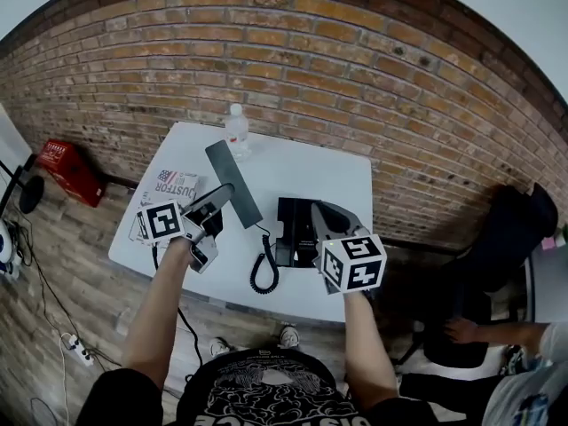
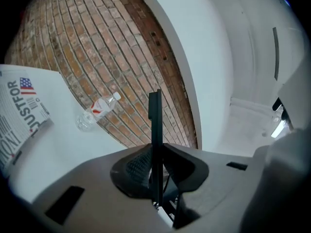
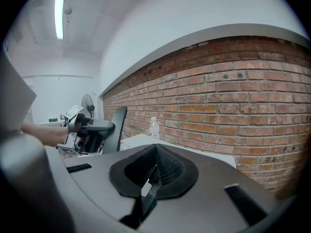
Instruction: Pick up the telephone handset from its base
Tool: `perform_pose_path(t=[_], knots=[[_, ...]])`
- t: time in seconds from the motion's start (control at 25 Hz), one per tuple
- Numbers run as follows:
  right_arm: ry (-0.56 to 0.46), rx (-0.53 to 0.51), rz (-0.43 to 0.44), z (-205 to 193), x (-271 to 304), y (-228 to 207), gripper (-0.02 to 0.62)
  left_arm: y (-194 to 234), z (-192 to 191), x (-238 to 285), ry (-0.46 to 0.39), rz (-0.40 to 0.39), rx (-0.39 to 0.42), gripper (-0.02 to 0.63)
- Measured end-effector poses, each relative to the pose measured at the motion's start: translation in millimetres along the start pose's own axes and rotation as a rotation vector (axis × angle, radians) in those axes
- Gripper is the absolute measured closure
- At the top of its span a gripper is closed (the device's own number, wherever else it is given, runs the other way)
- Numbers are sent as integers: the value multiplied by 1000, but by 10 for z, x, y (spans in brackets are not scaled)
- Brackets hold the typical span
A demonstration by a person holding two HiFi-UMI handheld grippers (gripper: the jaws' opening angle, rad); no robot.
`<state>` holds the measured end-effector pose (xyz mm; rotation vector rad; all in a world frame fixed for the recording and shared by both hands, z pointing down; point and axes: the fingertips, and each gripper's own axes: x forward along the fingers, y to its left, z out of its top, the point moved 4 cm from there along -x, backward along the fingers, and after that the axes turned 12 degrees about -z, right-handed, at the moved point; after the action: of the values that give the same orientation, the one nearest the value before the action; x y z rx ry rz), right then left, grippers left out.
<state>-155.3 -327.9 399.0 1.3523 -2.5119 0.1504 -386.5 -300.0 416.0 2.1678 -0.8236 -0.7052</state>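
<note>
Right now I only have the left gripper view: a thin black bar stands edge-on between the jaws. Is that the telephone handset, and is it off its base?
Observer: Yes. The head view shows the left gripper clamped on the flat black telephone handset, held in the air left of the black telephone base.
Operator: Is anything attached to it?
Observer: A black coiled cord runs from the handset down to the base.
Operator: And the other hand?
Observer: The right gripper is over the base's right half, jaws together; I can't tell whether it touches.
</note>
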Motion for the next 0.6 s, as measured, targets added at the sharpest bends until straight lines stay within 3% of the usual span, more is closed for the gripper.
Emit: perform_pose_path(t=[0.12,0.6], knots=[[-14,-1,14,88,45,38,597,-27,153,-159,-20,67,81,534],[-83,-16,56,374,159,228,597,-328,352,-594,-150,160,202,534]])
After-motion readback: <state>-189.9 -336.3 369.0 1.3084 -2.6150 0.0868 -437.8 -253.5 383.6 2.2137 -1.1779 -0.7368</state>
